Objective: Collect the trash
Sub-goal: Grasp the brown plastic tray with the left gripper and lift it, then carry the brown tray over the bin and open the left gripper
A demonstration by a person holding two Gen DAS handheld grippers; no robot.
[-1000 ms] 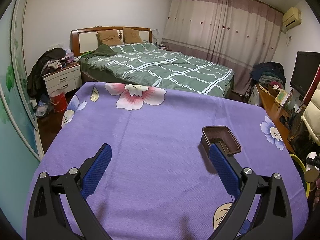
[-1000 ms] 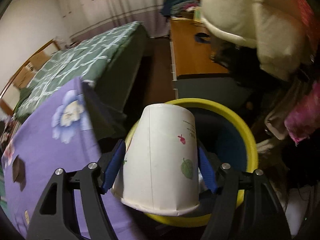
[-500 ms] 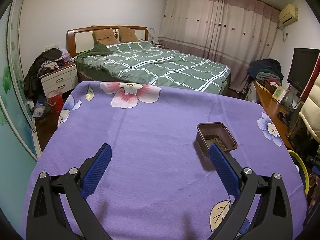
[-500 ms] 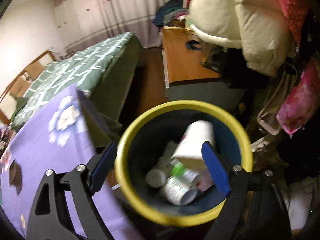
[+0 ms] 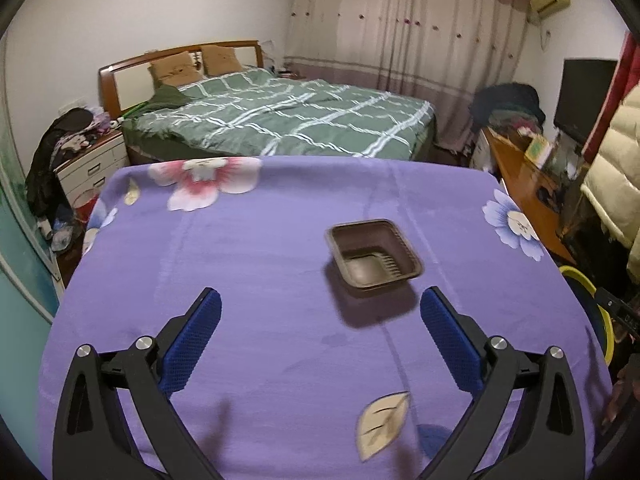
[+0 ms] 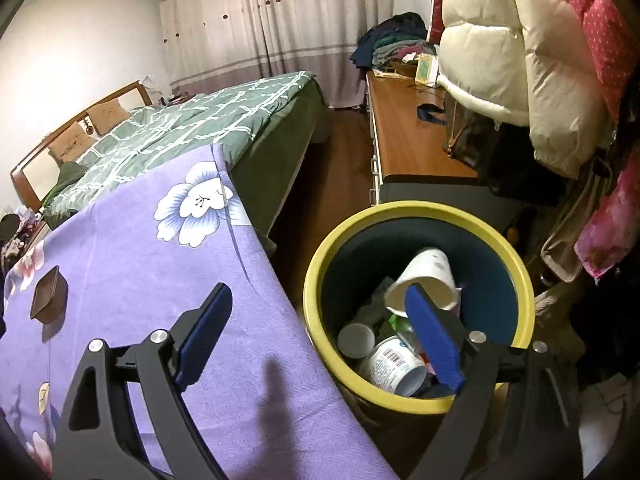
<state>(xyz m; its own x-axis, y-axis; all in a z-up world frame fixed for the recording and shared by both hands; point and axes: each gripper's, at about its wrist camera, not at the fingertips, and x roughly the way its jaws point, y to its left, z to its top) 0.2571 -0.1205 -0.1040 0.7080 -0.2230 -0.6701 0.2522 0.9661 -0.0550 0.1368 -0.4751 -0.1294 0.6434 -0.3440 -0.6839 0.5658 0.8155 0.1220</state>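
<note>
Now brown tray [image 5: 374,254] sits just ahead-right of my left hand-held gripper [image 5: 320,312], prob nearer; both wide open, empty.

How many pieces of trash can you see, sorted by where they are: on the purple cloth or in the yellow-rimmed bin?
On the purple floral cloth: 1, the dark brown square plastic tray.
In the yellow-rimmed bin: at least 3 clear ones, the white paper cup, the white labelled tub and the small grey round container; more scraps underneath are unclear.
Total: at least 4.
</note>
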